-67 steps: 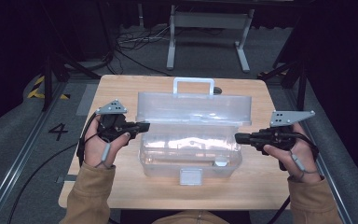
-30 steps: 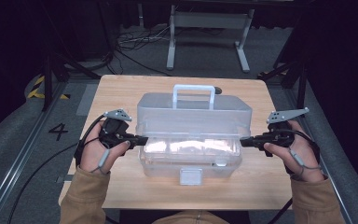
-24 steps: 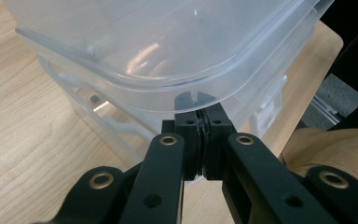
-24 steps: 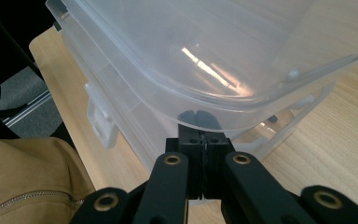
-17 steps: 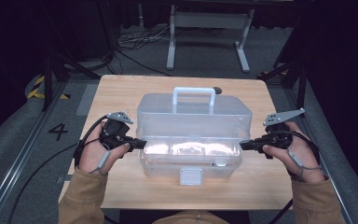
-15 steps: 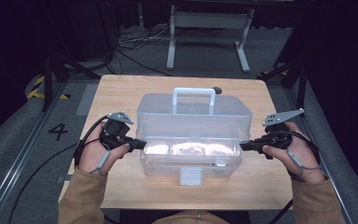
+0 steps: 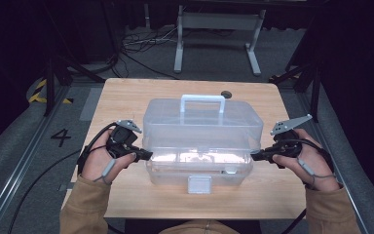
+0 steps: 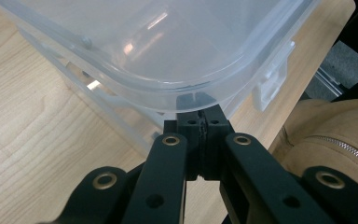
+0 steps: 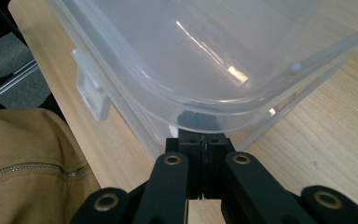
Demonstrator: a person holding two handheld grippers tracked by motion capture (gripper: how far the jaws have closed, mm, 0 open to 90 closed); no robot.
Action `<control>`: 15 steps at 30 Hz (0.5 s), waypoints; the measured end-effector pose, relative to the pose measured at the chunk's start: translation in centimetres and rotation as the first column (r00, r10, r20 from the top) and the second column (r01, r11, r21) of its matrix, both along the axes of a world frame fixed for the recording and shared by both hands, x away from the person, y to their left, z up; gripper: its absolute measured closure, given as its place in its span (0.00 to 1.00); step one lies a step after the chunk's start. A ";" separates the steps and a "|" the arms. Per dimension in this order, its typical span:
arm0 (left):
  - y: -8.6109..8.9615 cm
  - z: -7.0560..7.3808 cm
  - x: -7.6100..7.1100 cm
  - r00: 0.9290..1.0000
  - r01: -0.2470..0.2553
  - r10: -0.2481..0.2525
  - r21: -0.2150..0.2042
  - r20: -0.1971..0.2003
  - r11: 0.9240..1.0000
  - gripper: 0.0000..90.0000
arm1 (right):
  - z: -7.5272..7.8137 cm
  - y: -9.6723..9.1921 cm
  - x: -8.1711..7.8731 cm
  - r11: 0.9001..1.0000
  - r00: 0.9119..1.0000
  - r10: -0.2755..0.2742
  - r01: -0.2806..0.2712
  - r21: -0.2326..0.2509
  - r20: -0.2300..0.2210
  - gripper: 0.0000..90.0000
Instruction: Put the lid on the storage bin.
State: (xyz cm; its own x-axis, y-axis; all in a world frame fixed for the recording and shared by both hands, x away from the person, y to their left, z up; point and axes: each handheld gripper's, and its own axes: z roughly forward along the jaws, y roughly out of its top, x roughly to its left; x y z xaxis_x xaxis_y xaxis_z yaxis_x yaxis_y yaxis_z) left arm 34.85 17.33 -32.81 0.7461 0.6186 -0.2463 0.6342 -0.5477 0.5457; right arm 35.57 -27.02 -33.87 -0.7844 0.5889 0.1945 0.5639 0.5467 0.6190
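Clear plastic makes up the storage box (image 7: pixel 202 141), which sits in the middle of the wooden bench (image 7: pixel 126 97) with its white handle (image 7: pixel 202 100) on top and a latch (image 7: pixel 198 184) on the side facing the person.

At the left, the left claw (image 7: pixel 146 156) has its jaws pressed together with nothing between them, the tips tucked just under the overhanging rim of the lid (image 8: pixel 168 51) at the box's left end; in the left gripper view they sit against the underside of that rim. At the right, the right claw (image 7: pixel 254 157) is likewise closed on nothing and wedged under the lid's rim (image 9: pixel 214 65) at the opposite end.

The box looks light and fairly stiff, though thin walls like these probably flex, and the smooth plastic is likely slippery against hard jaws. The lid appears raised slightly off the base, so levering from both ends evenly seems the sound way to lift it; pushing on one end alone could twist it or slide the whole box across the bench. The rim ledges and the top handle are the natural places to take hold. Some pale contents show through the base, too blurred to name.
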 end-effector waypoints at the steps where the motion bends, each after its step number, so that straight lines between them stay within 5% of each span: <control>1: 0.0 0.0 0.0 1.000 -0.001 0.001 0.001 -0.003 1.000 0.99 | 0.0 0.0 0.0 1.000 1.000 0.003 -0.003 -0.004 0.000 1.00; 15: 0.0 -0.3 -0.1 0.999 0.021 -0.019 0.040 -0.041 0.999 0.99 | -0.3 0.1 -0.1 0.998 0.999 0.032 -0.033 -0.062 -0.014 1.00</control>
